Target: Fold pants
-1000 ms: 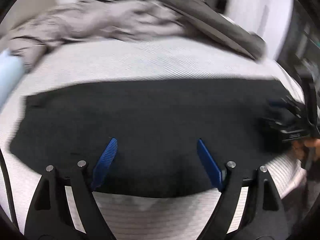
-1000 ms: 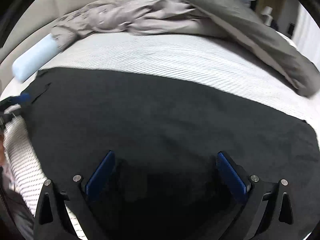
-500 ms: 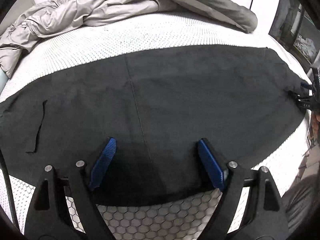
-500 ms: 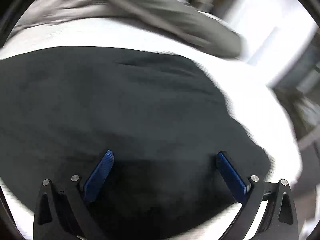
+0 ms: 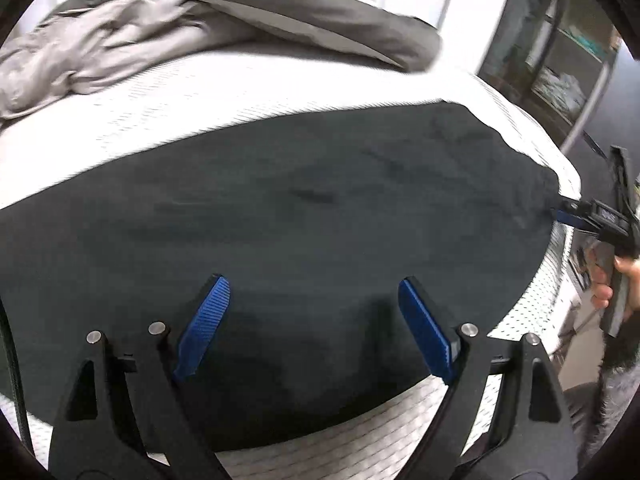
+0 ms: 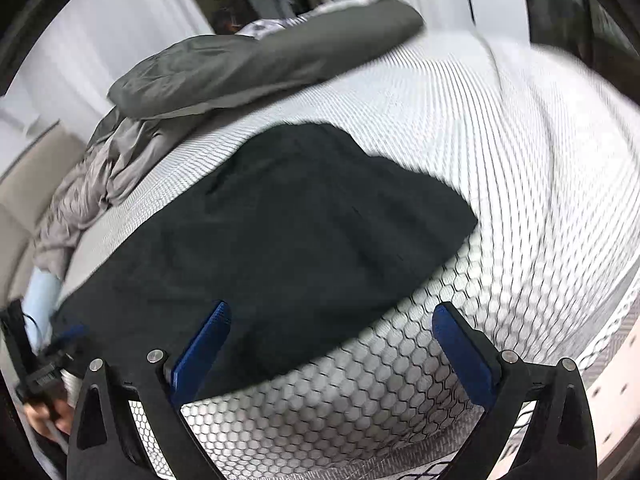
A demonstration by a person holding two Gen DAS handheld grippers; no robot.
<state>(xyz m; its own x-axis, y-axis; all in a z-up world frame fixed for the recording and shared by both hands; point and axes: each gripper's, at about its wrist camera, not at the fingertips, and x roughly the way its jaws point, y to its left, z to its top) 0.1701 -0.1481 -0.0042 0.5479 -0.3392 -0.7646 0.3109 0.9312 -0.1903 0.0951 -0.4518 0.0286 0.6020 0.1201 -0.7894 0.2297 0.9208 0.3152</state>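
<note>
The black pants (image 5: 304,216) lie flat across the white mattress (image 5: 248,92); they also show in the right wrist view (image 6: 296,216). My left gripper (image 5: 314,326) is open and empty, fingers spread just above the pants' near edge. My right gripper (image 6: 330,346) is open and empty at the pants' right end, left finger over the cloth, right finger over bare mattress (image 6: 520,168). In the left wrist view the right gripper (image 5: 576,216) shows at the pants' far right corner. In the right wrist view the left gripper (image 6: 44,364) shows at the far left.
A rumpled grey duvet (image 5: 92,52) and a dark grey pillow (image 5: 288,12) lie at the back of the mattress. A light blue roll (image 6: 42,304) lies at the pants' left end. A dark shelf unit (image 5: 560,64) stands right of the bed.
Both grippers have swung rightward along the pants. The right gripper has turned from the middle of the cloth to its right end. Both have stayed open.
</note>
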